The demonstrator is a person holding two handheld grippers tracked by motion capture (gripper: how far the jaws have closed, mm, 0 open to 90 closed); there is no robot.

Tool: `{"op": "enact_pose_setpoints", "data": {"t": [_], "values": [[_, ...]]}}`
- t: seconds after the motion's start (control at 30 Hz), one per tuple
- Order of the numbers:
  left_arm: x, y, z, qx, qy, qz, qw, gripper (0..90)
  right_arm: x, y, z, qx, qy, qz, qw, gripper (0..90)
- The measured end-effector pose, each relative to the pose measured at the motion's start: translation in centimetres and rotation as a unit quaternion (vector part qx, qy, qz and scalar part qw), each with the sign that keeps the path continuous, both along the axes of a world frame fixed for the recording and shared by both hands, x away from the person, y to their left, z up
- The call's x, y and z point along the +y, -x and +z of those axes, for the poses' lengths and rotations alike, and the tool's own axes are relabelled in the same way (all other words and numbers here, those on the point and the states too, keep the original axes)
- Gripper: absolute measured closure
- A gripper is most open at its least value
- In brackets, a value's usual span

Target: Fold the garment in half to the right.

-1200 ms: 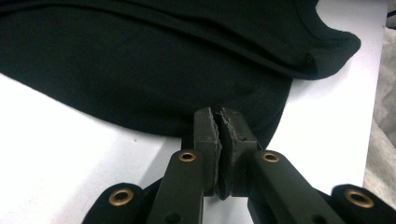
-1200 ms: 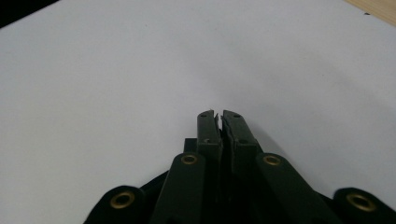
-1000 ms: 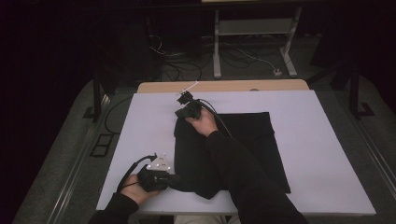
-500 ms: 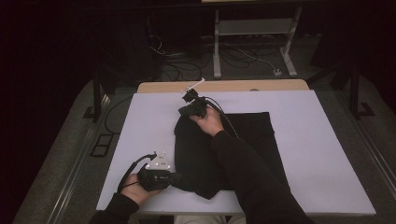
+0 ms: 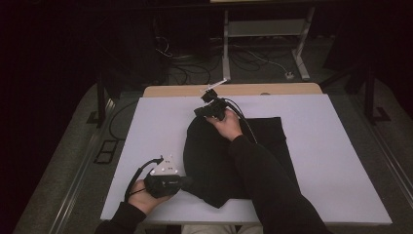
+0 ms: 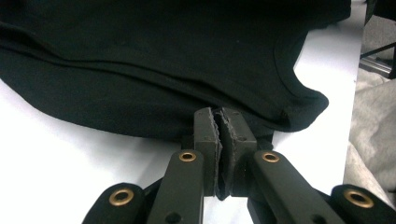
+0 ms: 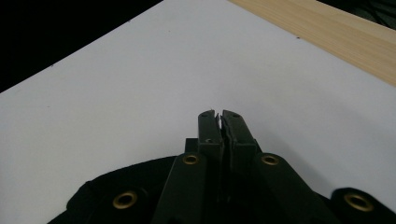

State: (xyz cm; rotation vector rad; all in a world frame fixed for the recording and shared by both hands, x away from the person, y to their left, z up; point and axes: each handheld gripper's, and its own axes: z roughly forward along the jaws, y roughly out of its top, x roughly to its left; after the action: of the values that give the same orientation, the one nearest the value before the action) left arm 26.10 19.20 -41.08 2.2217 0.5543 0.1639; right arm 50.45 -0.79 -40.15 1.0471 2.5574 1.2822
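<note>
High view: left gripper (image 5: 187, 182) has its jaws clamped on the near edge of the black shirt (image 5: 209, 161). Right gripper (image 5: 200, 112) has its jaws clamped on the shirt's far edge, with white tabletop (image 7: 140, 79) ahead of them

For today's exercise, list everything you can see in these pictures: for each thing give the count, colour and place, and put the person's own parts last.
black garment: one, black, lying partly folded on the middle of the white sheet.
white sheet: one, white, covering most of the table top.
wooden table: one, light wood, its far edge showing beyond the sheet.
metal stand: one, pale grey, on the floor behind the table.
cables: several, dark, on the floor behind the table.
left claw: one, black, shut on the garment's near edge.
right claw: one, black, shut on the garment's far edge.
sleeves: two, black, coming in from the bottom.
</note>
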Motion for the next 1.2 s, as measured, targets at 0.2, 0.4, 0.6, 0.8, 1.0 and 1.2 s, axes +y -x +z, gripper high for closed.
{"op": "enact_pose_setpoints", "data": {"t": [0.2, 0.4, 0.6, 0.8, 1.0, 1.2], "values": [[-0.3, 0.0, 0.3, -0.005, 0.010, 0.002, 0.9999, 83.9, -1.3, 0.1, 0.2, 0.000, -0.004, -0.008, 1.0000, 86.0], [-0.6, -0.1, 0.6, -0.010, 0.019, 0.006, 0.9998, 84.0, -2.2, 0.2, 0.3, 0.000, -0.008, -0.016, 0.9998, 86.0], [-1.1, 0.0, 1.0, -0.018, 0.027, -0.004, 0.9994, 84.2, -3.1, 0.2, 0.3, 0.000, -0.007, -0.021, 0.9998, 85.9], [-2.4, -0.4, 1.4, -0.020, 0.028, -0.014, 0.9993, 84.3, -4.0, 0.2, 0.5, -0.001, -0.009, -0.029, 0.9995, 85.9], [-3.5, -0.7, 1.9, -0.027, 0.036, -0.022, 0.9987, 84.3, -4.8, 0.3, 0.5, -0.002, -0.008, -0.034, 0.9994, 85.9], [-4.6, -1.0, 2.0, -0.028, 0.035, -0.032, 0.9985, 84.3, -5.6, 0.3, 0.6, -0.002, -0.013, -0.041, 0.9991, 85.9]]}}
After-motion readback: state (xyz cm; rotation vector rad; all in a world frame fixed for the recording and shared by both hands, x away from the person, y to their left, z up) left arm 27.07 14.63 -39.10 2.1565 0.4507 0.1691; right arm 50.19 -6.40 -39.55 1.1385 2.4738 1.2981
